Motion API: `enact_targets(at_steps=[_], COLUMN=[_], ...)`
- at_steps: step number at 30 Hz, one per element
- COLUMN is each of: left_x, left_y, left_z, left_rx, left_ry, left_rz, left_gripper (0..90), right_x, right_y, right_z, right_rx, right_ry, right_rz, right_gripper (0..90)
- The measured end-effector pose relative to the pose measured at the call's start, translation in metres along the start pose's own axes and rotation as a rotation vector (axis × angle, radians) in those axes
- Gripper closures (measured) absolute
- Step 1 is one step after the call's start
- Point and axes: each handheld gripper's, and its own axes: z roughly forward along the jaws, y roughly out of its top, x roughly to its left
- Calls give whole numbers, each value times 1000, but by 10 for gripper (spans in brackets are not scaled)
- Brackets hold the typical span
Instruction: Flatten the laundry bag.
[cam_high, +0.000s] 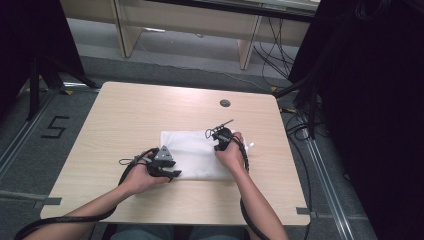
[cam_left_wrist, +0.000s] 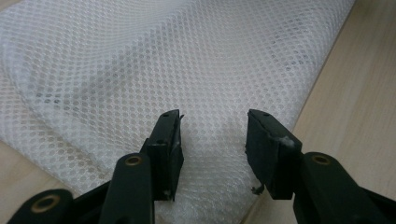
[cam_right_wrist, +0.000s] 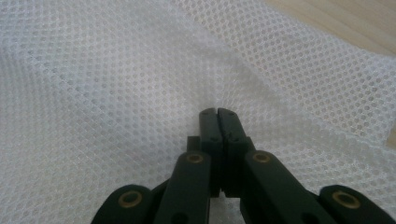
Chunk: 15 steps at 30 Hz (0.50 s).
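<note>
A white mesh bag (cam_high: 192, 150) lies flat on the light wooden table (cam_high: 125, 115), near its middle. My left gripper (cam_high: 172, 174) is at the bag's near left corner. In the left gripper view it (cam_left_wrist: 214, 135) is open, jaws apart just over the mesh (cam_left_wrist: 187, 60) by the bag's edge, nothing between them. My right gripper (cam_high: 218, 145) is on the bag's right part. In the right gripper view its jaws (cam_right_wrist: 218, 111) are pressed together at the mesh (cam_right_wrist: 116, 93), and creases in the fabric run toward the tips.
A round cable hole (cam_high: 225, 103) sits in the table's far side. Cables trail from both grippers off the near edge. Wooden furniture legs (cam_high: 247, 47) stand behind the table, dark curtains hang at both sides, and a "5" (cam_high: 55, 127) marks the floor at left.
</note>
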Motion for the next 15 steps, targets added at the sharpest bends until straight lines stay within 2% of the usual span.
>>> enact_targets(at_steps=[2,7,8,9,10,12,13,14,15], left_x=[0,0,0,0,0,4,4,5,7], left_y=[0,1,1,2,2,9,9,12,14], left_z=[0,0,0,-2,-2,-11,-11,-16,-20], left_rx=[0,-4,-1,-12,-12,-65,-65,-86,-111], left_ry=[0,3,2,-2,-2,1,1,5,12], left_rz=[0,2,6,-19,-19,-41,-41,-42,-51], left_gripper=[548,549,549,549,551,551,551,551,551], right_x=[0,-3,-1,-2,-2,0,0,1,0], right_y=[1,3,4,6,6,8,8,9,8], right_z=[-3,-11,-17,-23,-23,-37,-37,-41,-45], right_rx=[-8,-51,-60,-94,-94,-131,-131,-132,-140], right_ry=[4,16,23,26,26,41,41,51,49], right_rz=[17,14,35,6,6,3,3,6,-15], right_gripper=[900,900,900,900,900,900,900,900,900])
